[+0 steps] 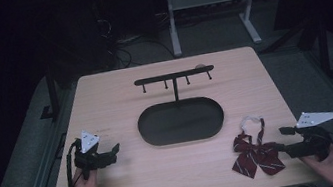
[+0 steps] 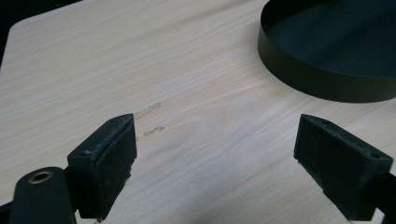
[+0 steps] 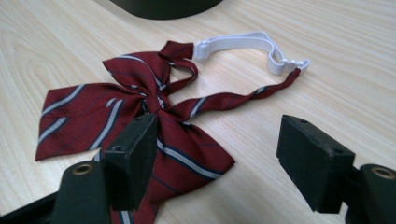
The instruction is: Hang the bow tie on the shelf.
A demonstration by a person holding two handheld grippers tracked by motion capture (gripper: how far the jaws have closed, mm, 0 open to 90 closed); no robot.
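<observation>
Holding the right gripper [image 3: 217, 158] spread over the bow tie [image 3: 135, 121], we judged its knot the best grip; the left gripper [image 2: 217, 163] was spread, empty.

Dim high view, black surroundings; both gripper views evenly lit, sharp.
</observation>
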